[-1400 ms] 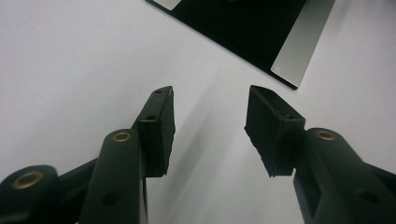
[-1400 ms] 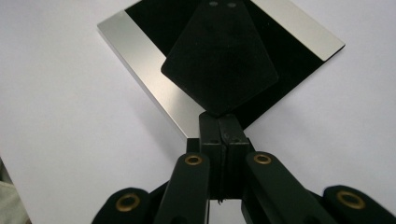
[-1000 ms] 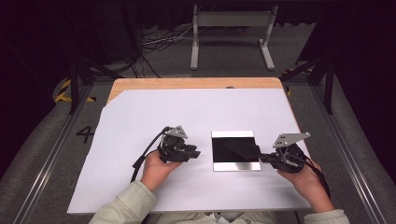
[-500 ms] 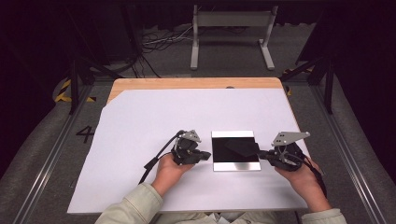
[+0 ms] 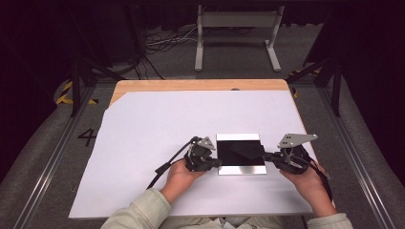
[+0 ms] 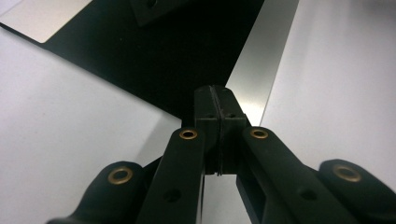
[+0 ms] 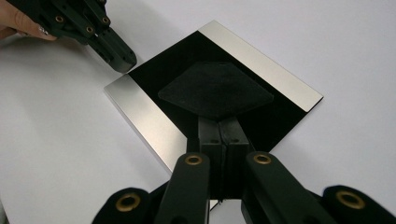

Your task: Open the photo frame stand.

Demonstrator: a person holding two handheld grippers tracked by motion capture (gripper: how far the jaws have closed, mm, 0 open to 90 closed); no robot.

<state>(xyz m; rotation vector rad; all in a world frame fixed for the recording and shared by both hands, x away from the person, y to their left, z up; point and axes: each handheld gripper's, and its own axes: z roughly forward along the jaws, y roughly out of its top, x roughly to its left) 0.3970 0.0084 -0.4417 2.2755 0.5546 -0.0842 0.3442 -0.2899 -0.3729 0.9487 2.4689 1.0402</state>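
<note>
A square black glossy plate (image 5: pixel 237 142) with silver strips on two sides lies on the white sheet. A dark cloth (image 5: pixel 246 150) rests on it, and my right gripper (image 5: pixel 266 156) is shut on the cloth's near edge; the right gripper view shows the cloth (image 7: pixel 215 88) spreading from the closed tips (image 7: pixel 219 122). My left gripper (image 5: pixel 218 162) has just been closing and is shut with nothing between its jaws. Its tips (image 6: pixel 216 91) sit at the plate's (image 6: pixel 163 60) left silver strip. The right gripper view shows it (image 7: pixel 122 58) at the plate's corner (image 7: pixel 140 102).
The white sheet (image 5: pixel 157 133) covers most of the wooden table (image 5: pixel 191 85), with wide bare room left of the plate and behind it. A grey metal stand (image 5: pixel 236 28) and cables (image 5: pixel 162 43) are on the floor beyond the table.
The left hand has moved right, up to the plate's left edge, and its jaws have gone from open to shut. The right hand and the cloth have stayed in place.
</note>
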